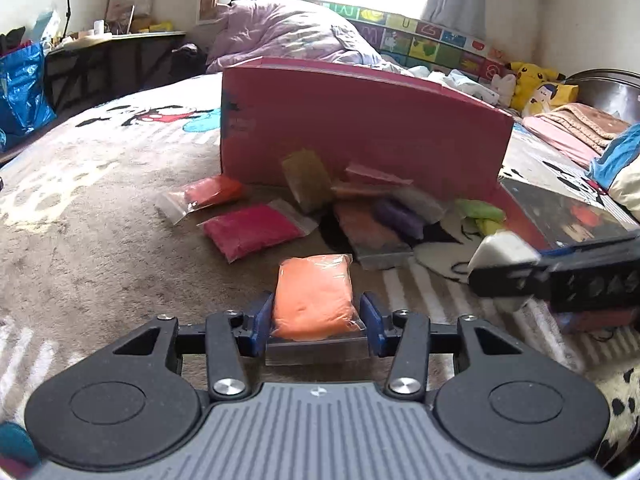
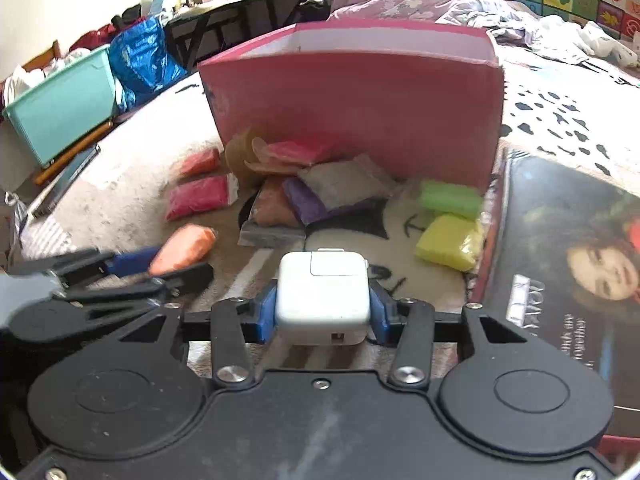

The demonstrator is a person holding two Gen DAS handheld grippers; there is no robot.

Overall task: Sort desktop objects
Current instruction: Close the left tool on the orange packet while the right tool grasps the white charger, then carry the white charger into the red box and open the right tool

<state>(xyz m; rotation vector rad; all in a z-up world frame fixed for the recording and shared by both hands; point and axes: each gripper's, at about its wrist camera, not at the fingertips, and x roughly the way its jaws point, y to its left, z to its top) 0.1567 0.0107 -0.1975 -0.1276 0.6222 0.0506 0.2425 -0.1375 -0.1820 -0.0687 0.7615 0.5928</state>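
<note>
My left gripper is shut on an orange clay bag, held just above the blanket. It also shows in the right wrist view. My right gripper is shut on a white power adapter, seen at the right of the left wrist view. A pink open box stands upright ahead of both. Several clay bags lie at its foot: red, magenta, olive, purple, green, yellow.
A dark glossy box lid with a face lies to the right. A teal bin and a blue bag stand at the far left off the bed. A crumpled duvet lies behind the box.
</note>
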